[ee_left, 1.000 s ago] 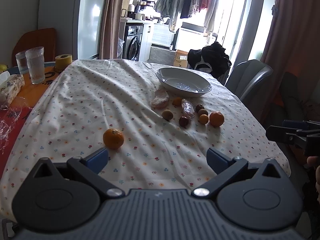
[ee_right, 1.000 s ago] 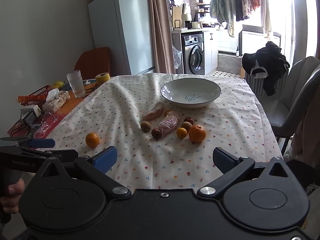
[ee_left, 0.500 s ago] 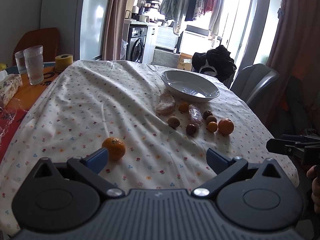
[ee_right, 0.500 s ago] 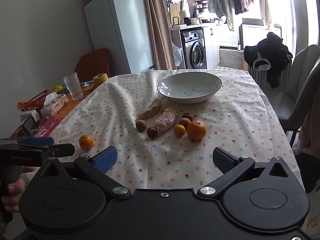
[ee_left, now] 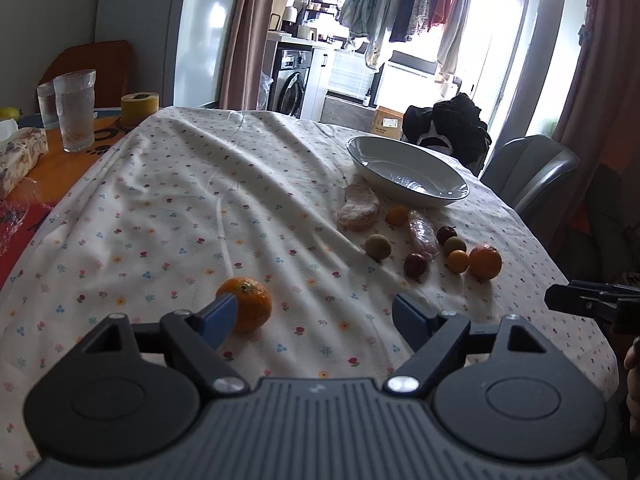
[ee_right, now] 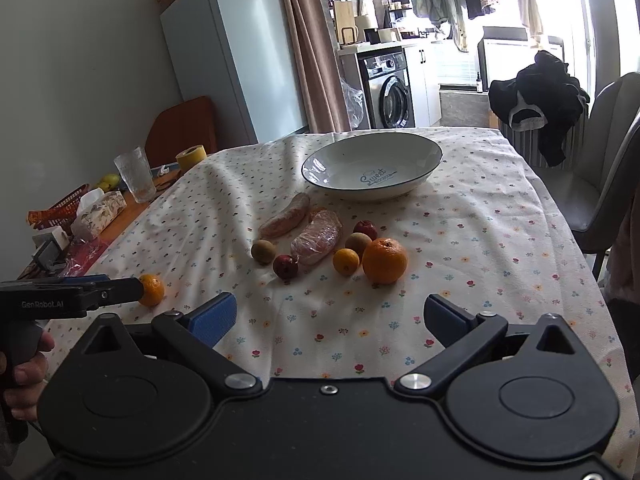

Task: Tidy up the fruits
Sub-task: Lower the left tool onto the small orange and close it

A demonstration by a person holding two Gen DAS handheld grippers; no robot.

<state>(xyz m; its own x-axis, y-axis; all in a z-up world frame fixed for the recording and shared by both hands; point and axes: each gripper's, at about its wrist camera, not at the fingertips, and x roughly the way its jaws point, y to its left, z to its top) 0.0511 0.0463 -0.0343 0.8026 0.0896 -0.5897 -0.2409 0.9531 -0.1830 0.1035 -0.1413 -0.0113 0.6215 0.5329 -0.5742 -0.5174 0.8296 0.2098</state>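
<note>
Bright daylight from the blown-out window [ee_left: 472,52] behind, soft shadows on the tablecloth [ee_left: 168,200], fisheye-bent edges.

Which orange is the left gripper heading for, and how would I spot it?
Find the white bowl on the flowered tablecloth; a cluster of fruit lies just before it. The lone orange sits apart, toward the near edge, beside the closing left gripper, with nothing near it.

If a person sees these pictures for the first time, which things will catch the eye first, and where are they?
The big white bowl stands empty at the far middle of the flowered tablecloth. Just before it lies a cluster of small fruits beside the large orange. A lone orange sits apart near the left gripper, whose jaws are closing with nothing between them.
</note>
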